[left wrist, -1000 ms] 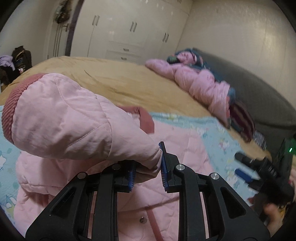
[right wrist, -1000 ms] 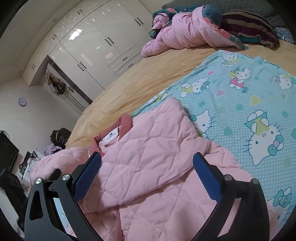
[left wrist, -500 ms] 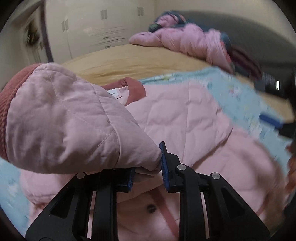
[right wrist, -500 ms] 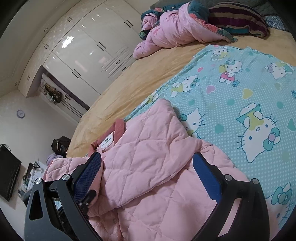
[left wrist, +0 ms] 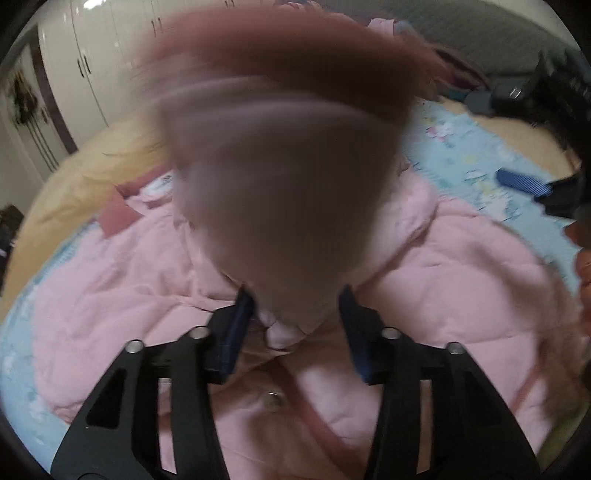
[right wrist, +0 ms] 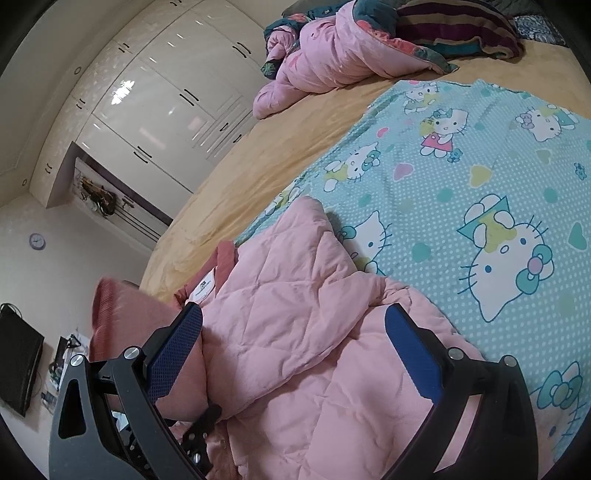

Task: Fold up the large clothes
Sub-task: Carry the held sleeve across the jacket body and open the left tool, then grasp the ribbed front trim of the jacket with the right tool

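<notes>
A pink quilted jacket [left wrist: 443,288] lies front-up on the bed, its dark pink collar [left wrist: 114,218] at the far left. One sleeve [left wrist: 288,184] with a ribbed dark pink cuff [left wrist: 295,66] hangs blurred right before the left camera. Its lower end sits between the jaws of my left gripper [left wrist: 295,314], which are opening, with the pads not pressing on it. My right gripper [right wrist: 291,317] stands wide open just above the jacket [right wrist: 280,266], nothing between its fingers. The sleeve [right wrist: 122,314] shows at its left.
A light blue cartoon-cat sheet [right wrist: 480,184] covers the near part of the tan bed [right wrist: 277,155]. A crumpled pink quilt [right wrist: 332,62] and a striped pillow [right wrist: 461,33] lie at the far end. White wardrobes [right wrist: 166,110] line the wall.
My left gripper was shut on the sleeve and holding it up; its jaws have parted, it has sunk toward the jacket, and the sleeve now swings blurred. The right gripper has hardly shifted.
</notes>
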A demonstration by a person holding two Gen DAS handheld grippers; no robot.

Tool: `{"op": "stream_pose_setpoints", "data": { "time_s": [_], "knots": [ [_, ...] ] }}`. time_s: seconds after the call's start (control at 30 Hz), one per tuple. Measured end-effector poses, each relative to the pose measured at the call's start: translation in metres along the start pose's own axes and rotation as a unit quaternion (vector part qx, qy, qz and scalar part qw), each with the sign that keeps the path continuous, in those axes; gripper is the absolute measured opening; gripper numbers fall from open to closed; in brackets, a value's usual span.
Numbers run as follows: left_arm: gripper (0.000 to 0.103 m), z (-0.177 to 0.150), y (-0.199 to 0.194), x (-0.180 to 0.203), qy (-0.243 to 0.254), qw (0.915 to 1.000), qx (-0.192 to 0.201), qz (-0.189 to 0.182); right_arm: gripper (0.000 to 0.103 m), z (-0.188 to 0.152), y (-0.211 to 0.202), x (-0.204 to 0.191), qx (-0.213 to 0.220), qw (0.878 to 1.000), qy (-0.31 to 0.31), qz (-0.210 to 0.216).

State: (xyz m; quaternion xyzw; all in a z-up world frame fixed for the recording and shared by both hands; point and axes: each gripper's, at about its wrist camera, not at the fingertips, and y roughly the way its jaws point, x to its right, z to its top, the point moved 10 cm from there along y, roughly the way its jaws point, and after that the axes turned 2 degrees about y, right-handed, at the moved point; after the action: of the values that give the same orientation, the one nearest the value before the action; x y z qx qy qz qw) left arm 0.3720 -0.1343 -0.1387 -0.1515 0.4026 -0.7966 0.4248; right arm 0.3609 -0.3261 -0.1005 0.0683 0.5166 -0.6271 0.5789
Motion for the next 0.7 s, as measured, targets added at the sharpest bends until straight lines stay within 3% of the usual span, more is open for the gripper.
{"op": "stream_pose_setpoints", "data": {
  "time_s": [0.13, 0.27, 0.37, 0.5, 0.63, 0.7],
  "knots": [
    [0.064, 0.003, -0.013, 0.009, -0.008, 0.9995, 0.012, -0.029, 0.099, 0.001, 0.001, 0.002, -0.002, 1.0, 0.005, 0.004],
    [0.073, 0.003, -0.033, 0.003, -0.052, 0.9963, 0.028, -0.062, 0.099, 0.001, 0.003, -0.001, -0.005, 1.0, -0.001, 0.006],
    [0.087, 0.001, -0.043, -0.012, -0.097, 0.992, 0.042, -0.069, 0.099, -0.002, 0.01, -0.008, -0.024, 0.999, 0.007, 0.026],
    [0.094, -0.001, -0.061, -0.069, -0.137, 0.9886, 0.064, 0.003, 0.099, -0.006, 0.026, -0.03, -0.062, 0.995, 0.011, 0.075],
    [0.094, -0.016, -0.068, -0.131, -0.196, 0.9753, 0.061, 0.082, 0.099, -0.007, 0.046, -0.051, -0.097, 0.991, -0.004, 0.095],
    [0.094, -0.022, -0.068, -0.151, -0.212, 0.9707, 0.059, 0.097, 0.099, -0.007, 0.058, -0.059, -0.113, 0.988, -0.007, 0.102]
  ]
}}
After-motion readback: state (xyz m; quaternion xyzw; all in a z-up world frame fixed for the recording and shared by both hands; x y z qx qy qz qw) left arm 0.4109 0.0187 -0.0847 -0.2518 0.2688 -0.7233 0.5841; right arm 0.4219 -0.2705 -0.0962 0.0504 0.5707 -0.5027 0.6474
